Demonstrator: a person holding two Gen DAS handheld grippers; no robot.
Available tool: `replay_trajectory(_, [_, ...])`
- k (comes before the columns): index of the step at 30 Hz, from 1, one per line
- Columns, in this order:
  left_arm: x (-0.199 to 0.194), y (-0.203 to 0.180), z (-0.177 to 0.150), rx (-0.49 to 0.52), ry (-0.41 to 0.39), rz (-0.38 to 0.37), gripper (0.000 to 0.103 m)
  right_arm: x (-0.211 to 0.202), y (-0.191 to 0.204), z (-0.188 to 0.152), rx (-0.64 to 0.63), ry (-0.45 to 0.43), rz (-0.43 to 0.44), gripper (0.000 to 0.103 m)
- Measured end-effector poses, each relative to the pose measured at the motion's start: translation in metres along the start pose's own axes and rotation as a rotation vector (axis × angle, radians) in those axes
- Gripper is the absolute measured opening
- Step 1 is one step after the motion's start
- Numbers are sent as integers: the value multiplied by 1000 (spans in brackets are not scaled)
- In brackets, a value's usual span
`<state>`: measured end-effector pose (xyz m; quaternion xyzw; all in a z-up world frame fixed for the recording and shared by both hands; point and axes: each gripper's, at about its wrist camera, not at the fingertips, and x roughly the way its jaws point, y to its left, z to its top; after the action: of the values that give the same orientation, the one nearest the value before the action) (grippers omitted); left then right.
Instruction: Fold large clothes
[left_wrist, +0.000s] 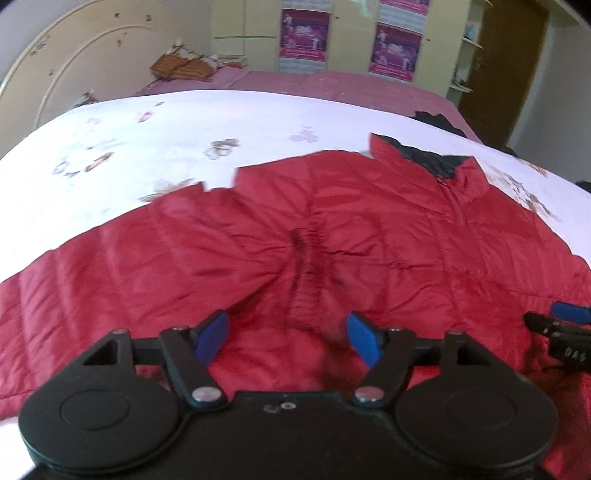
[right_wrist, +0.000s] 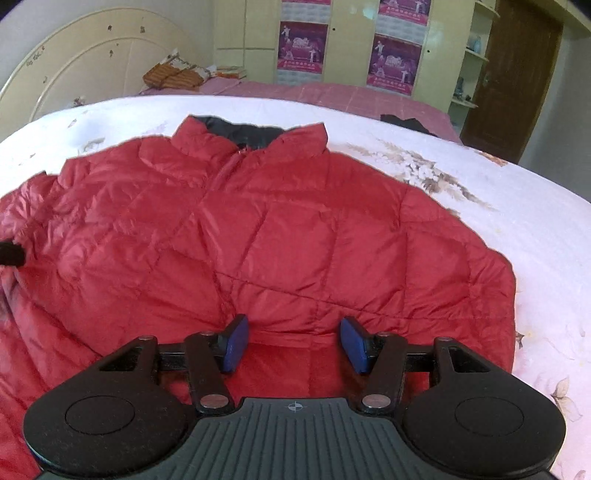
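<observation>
A cream arched wooden headboard (right_wrist: 85, 59) stands upper left; pale yellow wardrobes (right_wrist: 243, 33) carry purple posters (right_wrist: 303, 46); brown wooden door (right_wrist: 517, 74) upper right.

Left gripper (left_wrist: 286, 341) tilts downward, its 2 blue pads (left_wrist: 210, 336) spread wide with nothing pinched between them. Right gripper (right_wrist: 293, 345) matches that downward tilt, jaws parted a little narrower (also gripping nothing), and its tip (left_wrist: 570, 314) pokes into the left wrist view's right edge.

one red jacket (right_wrist: 280, 236), two claws (left_wrist: 288, 341)
</observation>
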<state>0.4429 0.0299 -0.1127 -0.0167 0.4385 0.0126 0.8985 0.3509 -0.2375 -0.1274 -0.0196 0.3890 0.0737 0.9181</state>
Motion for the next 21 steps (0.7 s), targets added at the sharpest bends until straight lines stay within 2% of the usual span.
replay_trajectory(2, [-7,12,-2,-25,1,13,79,-10,11,5,1,-34,32,55])
replay_trajectory(8, [-27,66,-18,-166,22,53,84,-13,54,20,-42,-53,147,55])
replay_trajectory(13, [-48,121,-43,-325,7,107,85,-7,82,31,-19,-53,208,55])
replay_trajectory(21, [-73,195,-91,-538,-4,210,83,7,125,38,-45,-37,259,55])
